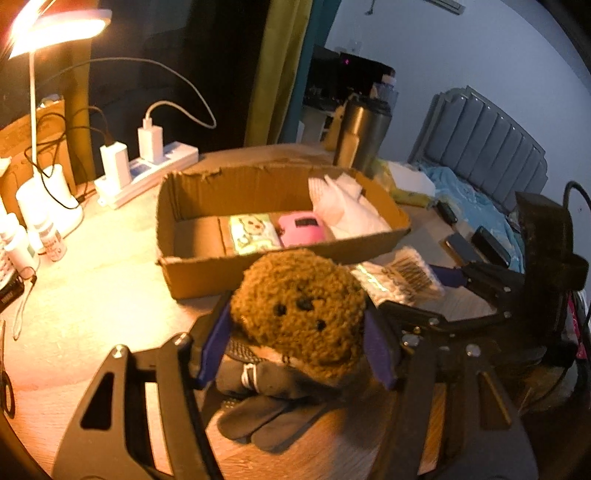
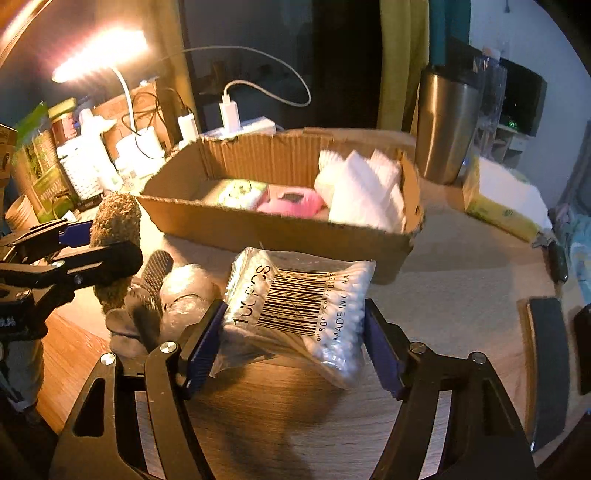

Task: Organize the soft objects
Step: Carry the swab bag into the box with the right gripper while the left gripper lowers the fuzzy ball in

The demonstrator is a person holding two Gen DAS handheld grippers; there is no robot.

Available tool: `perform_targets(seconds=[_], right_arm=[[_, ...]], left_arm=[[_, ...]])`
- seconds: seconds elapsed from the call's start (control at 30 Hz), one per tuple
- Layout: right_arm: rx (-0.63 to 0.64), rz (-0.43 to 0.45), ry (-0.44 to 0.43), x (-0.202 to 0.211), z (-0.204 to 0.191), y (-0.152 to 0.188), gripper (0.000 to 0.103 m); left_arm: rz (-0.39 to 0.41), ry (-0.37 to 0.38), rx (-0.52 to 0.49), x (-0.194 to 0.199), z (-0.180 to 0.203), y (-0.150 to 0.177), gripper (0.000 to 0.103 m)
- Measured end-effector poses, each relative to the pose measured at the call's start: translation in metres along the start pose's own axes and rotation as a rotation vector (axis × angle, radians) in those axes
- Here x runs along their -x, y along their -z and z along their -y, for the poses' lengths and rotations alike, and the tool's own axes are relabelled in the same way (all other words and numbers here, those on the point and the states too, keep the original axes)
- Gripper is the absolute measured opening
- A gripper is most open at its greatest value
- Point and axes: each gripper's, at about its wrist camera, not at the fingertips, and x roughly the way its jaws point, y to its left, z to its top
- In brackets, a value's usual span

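Clamped between the blue pads of the left claw (image 1: 299, 336): one brown plush toy (image 1: 299, 314), squeezed at both sides and raised over one dark glove (image 1: 258, 406) lying directly beneath on the wooden table (image 1: 92, 295). Pinched between the pads of the right claw (image 2: 295, 343): one clear bag of cotton swabs (image 2: 295, 306), gripped at its two edges, apparently clear of the table, though not certain. Just ahead of both claws: one cardboard box (image 1: 280, 258), open-topped, already holding three soft things, namely one green-printed tissue pack (image 1: 253, 232), one pink pouch (image 1: 301, 229) and one bundle of white cloth (image 1: 347, 210) at its far end. Judged well under way: three items boxed, two more gripped and seemingly bound for the box, the glove plus one crumpled clear plastic wrap (image 2: 184, 295) to the left of the right claw not yet picked up. Room left at the near, empty end of the box. Further off, beyond the box: one lit desk lamp (image 1: 55, 26), one white power strip (image 1: 147, 173) carrying two chargers, one steel tumbler (image 1: 360, 133). Off to the right of the right claw: one yellow tissue packet (image 2: 498, 210) and two dark flat phone-like slabs, too dim to name for certain.
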Motion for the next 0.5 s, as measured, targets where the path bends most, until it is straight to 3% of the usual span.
perform_targets(seconds=[0.5], right_arm=[[0.017,0.076,0.007,0.029,0.0,-0.022,0.075]], left_arm=[[0.091,-0.033,-0.001,0.028,-0.008,-0.028,0.065]])
